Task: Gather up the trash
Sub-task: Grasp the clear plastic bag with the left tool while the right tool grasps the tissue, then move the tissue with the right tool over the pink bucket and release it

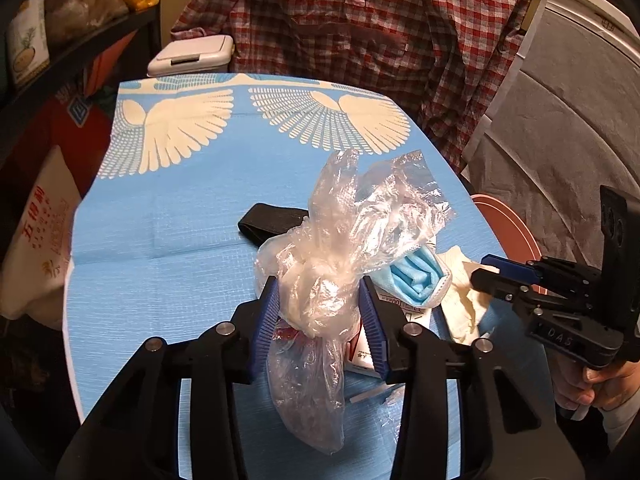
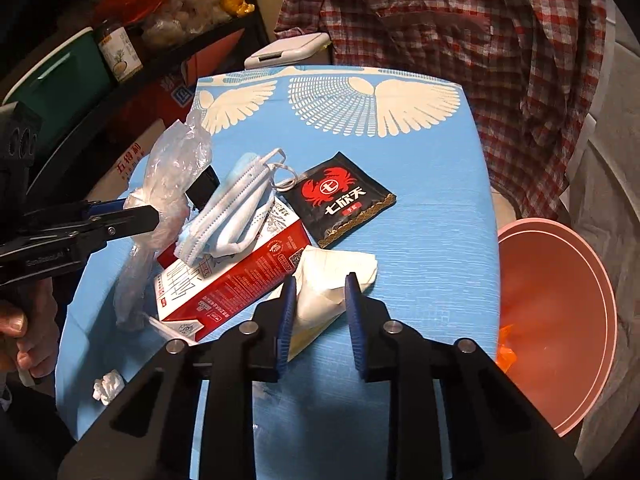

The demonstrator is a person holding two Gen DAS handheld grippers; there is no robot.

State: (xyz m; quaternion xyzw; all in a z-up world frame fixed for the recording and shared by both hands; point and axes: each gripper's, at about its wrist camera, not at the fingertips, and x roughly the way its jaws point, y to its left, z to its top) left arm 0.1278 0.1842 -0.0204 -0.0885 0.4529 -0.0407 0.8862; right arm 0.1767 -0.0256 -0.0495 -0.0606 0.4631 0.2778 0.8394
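Note:
A crumpled clear plastic bag (image 1: 332, 264) stands between the blue pads of my left gripper (image 1: 319, 284), which is shut on it; from the right wrist view, the left gripper (image 2: 154, 216) pinches the same bag (image 2: 168, 168) at the table's left side. My right gripper (image 2: 321, 280) is shut on a white tissue (image 2: 320, 292) and shows at the right of the left wrist view (image 1: 486, 272). A blue face mask (image 2: 236, 208) lies on a red and white carton (image 2: 232, 280). Beyond them lies a black sachet with a red crab (image 2: 340, 204).
A blue cloth with white wing prints covers the table (image 2: 420, 240). A pink basin (image 2: 556, 312) sits low off its right edge. A small paper wad (image 2: 107, 388) lies front left. A black band (image 1: 276, 220), a white bin lid (image 1: 192, 54), a checked shirt (image 1: 360, 40) and cluttered shelves surround it.

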